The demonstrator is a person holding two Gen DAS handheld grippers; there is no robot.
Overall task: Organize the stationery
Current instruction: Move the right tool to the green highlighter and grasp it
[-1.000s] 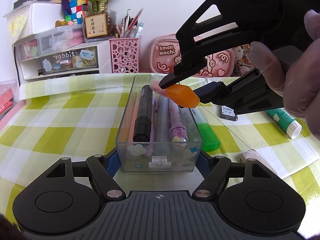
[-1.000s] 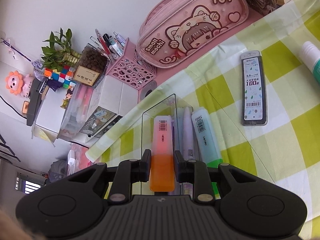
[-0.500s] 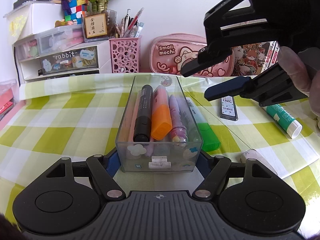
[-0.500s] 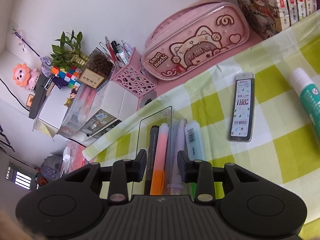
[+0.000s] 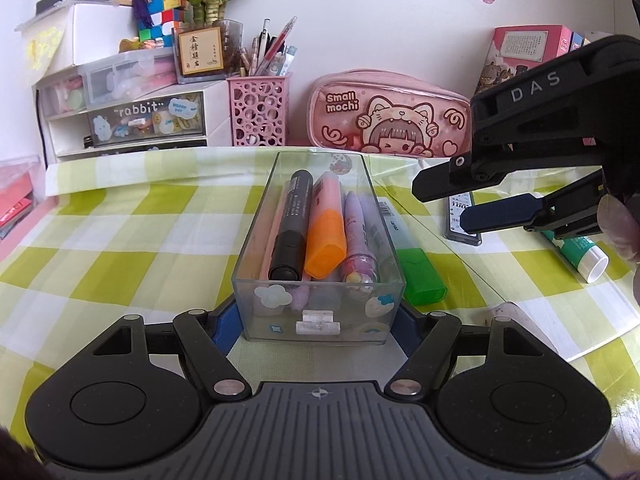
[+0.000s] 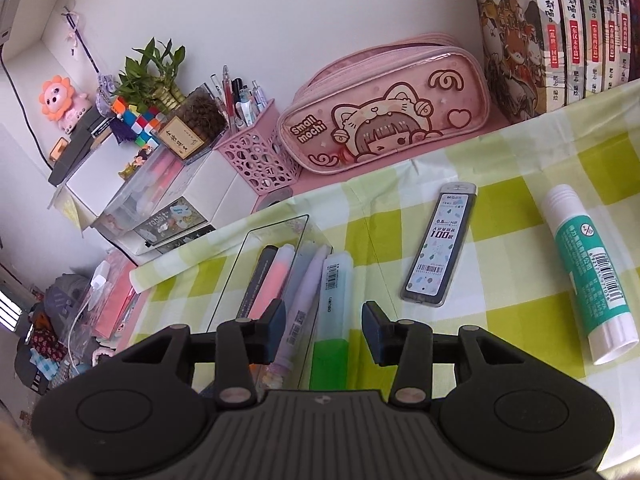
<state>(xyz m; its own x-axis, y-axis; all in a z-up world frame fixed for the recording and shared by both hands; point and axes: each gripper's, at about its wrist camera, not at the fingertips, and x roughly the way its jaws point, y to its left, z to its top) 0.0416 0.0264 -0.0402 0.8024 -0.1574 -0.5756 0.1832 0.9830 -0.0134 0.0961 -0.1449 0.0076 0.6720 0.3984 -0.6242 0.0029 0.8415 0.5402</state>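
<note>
The clear rectangular plastic organizer box (image 5: pixel 318 300) sits mid-tabletop, clamped at its near end by the left gripper (image 5: pixel 318 322), with a black marker (image 5: pixel 291 228) and orange-capped pink highlighter (image 5: pixel 326 236) inside. The right gripper (image 6: pixel 324 330) hovers empty, jaws opening.

- Orange highlighter (image 5: pixel 325 236): was pinched in right gripper (image 5: pixel 448 205) 1 s ago, now lying in the clear box (image 5: pixel 318 300), betw. black marker (image 5: pixel 291 226) and purple pen (image 5: pixel 358 236).
- Right gripper: off the box, moved to the right, now hovering near lead-refill case (image 6: pixel 439 245); jaws opening, nothing betw. them.
- Right wrist view rolled; green highlighter (image 6: pixel 332 320) now lies below the gap betw. its fingers.
</note>
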